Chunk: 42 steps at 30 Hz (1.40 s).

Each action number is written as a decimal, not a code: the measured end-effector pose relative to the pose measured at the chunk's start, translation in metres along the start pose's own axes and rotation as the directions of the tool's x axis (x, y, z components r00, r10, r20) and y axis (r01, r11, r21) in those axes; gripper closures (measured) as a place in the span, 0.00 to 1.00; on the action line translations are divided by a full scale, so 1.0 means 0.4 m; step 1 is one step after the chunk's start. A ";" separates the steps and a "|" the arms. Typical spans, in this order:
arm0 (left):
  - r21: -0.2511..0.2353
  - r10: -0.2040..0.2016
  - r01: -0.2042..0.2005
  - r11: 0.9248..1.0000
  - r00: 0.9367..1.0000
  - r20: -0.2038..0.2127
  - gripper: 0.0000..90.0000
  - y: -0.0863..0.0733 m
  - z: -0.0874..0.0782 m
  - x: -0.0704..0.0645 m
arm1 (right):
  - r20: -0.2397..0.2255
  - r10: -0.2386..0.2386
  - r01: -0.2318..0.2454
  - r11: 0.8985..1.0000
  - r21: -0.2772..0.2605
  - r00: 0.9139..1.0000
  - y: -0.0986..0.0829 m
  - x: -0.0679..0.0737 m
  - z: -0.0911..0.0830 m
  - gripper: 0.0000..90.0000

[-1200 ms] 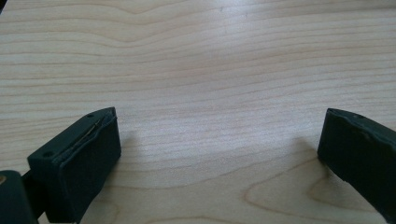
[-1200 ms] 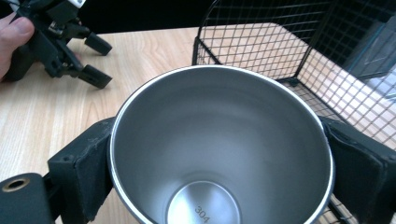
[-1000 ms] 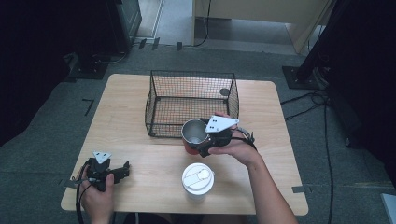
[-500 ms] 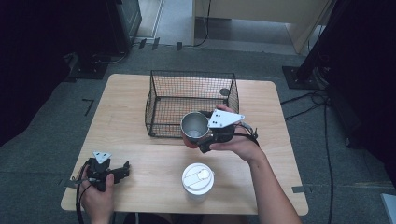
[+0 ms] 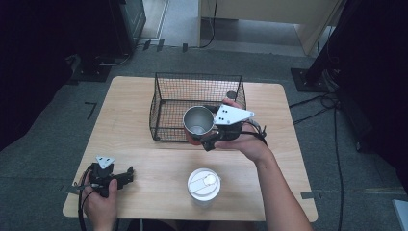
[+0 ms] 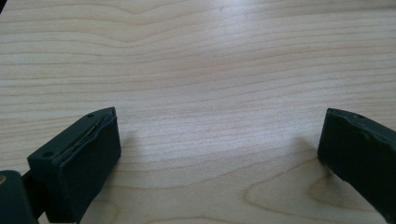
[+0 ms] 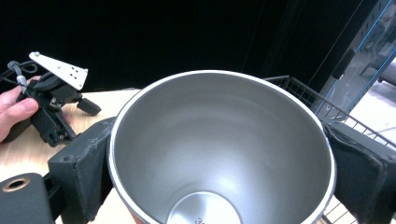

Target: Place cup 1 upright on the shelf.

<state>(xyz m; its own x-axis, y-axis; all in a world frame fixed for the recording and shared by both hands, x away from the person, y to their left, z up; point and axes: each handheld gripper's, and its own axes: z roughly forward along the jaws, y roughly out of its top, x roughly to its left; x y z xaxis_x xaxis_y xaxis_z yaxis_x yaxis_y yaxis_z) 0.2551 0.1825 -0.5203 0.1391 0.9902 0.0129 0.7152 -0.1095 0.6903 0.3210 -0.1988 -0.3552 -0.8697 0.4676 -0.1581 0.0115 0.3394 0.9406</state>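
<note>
Both jaws of the right gripper (image 5: 206,136) are clamped on the steel cup (image 5: 198,121), which carries no readable writing and is held up over the near edge of the basket (image 5: 163,103), while the left gripper (image 5: 126,175) rests low on the table (image 5: 144,163), jaws wide apart.

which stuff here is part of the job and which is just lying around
Part of the job:
- steel cup, clamped in the right hand-held gripper
- wire basket, which the cup is held over at its front edge

Lying about:
- white lid on the table
- left hand-held gripper, open and resting on the table
</note>
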 end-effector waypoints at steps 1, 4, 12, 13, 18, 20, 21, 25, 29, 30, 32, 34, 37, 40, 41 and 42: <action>0.000 0.000 0.000 1.000 1.000 0.000 0.00 0.000 0.000 0.000 | 0.001 -0.002 0.002 1.000 0.001 1.000 0.003 -0.001 0.000 0.08; 0.000 0.000 0.000 1.000 1.000 0.000 0.00 0.000 0.000 0.000 | 0.010 -0.011 0.011 1.000 -0.005 1.000 0.025 -0.006 0.005 0.08; 0.001 0.000 0.000 1.000 1.000 0.000 0.00 0.000 0.000 0.000 | 0.036 -0.004 0.005 0.999 -0.044 0.999 0.075 -0.022 0.027 0.08; 0.001 0.000 0.000 1.000 1.000 0.000 0.00 0.000 0.000 0.000 | 0.041 -0.003 0.005 0.999 -0.045 0.999 0.083 -0.025 0.035 0.08; 0.000 0.001 -0.001 1.000 1.000 0.000 0.00 0.000 0.000 0.000 | 0.061 -0.003 0.005 0.999 -0.042 0.998 0.101 -0.034 0.059 0.08; 0.000 0.001 -0.001 1.000 1.000 0.000 0.00 0.000 0.000 0.000 | 0.067 -0.001 0.003 0.999 -0.041 0.998 0.103 -0.037 0.065 0.08; 0.001 0.001 -0.001 1.000 1.000 0.000 0.00 0.000 0.000 0.000 | 0.073 0.004 -0.001 0.999 -0.038 0.997 0.105 -0.039 0.071 0.08; 0.000 0.002 -0.002 1.000 1.000 0.002 0.00 0.001 0.001 0.000 | 0.114 0.026 -0.022 0.999 -0.038 0.993 0.111 -0.051 0.105 0.08; 0.000 0.002 -0.002 1.000 1.000 0.002 0.00 0.001 0.001 0.000 | 0.131 0.033 -0.029 0.999 -0.031 0.991 0.113 -0.061 0.127 0.08; 0.000 0.002 -0.002 1.000 1.000 0.002 0.00 0.001 0.001 0.000 | 0.141 0.040 -0.037 0.999 -0.026 0.989 0.113 -0.066 0.139 0.08; 0.000 0.002 -0.002 1.000 1.000 0.001 0.00 0.001 0.001 0.000 | 0.147 0.046 -0.043 0.999 -0.024 0.988 0.112 -0.069 0.146 0.08; 0.000 0.002 -0.002 1.000 1.000 0.001 0.00 0.001 0.001 0.000 | 0.158 0.055 -0.052 0.998 -0.019 0.986 0.109 -0.078 0.161 0.08; 0.000 0.002 -0.002 1.000 1.000 0.001 0.00 0.001 0.001 0.000 | 0.181 0.082 -0.081 0.997 -0.013 0.980 0.099 -0.089 0.187 0.08; -0.002 0.000 0.000 1.000 1.000 0.001 0.00 0.001 0.001 -0.001 | 0.204 0.092 -0.096 0.995 0.009 0.975 0.085 -0.098 0.214 0.08; -0.002 -0.001 0.001 1.000 1.000 0.001 0.00 0.001 0.001 -0.001 | 0.209 0.102 -0.109 0.994 0.020 0.973 0.077 -0.102 0.227 0.08; -0.002 -0.001 0.001 1.000 1.000 0.001 0.00 0.001 0.001 -0.001 | 0.209 0.102 -0.109 0.994 0.020 0.973 0.077 -0.102 0.227 0.08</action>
<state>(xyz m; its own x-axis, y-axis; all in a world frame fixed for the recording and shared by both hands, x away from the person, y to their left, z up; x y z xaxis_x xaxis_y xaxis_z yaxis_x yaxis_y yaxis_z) 0.2557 0.1821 -0.5204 0.1394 0.9902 0.0115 0.7140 -0.1086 0.6917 0.4017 -0.1336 -0.3472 -0.7416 0.6599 -0.1205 0.1154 0.3025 0.9461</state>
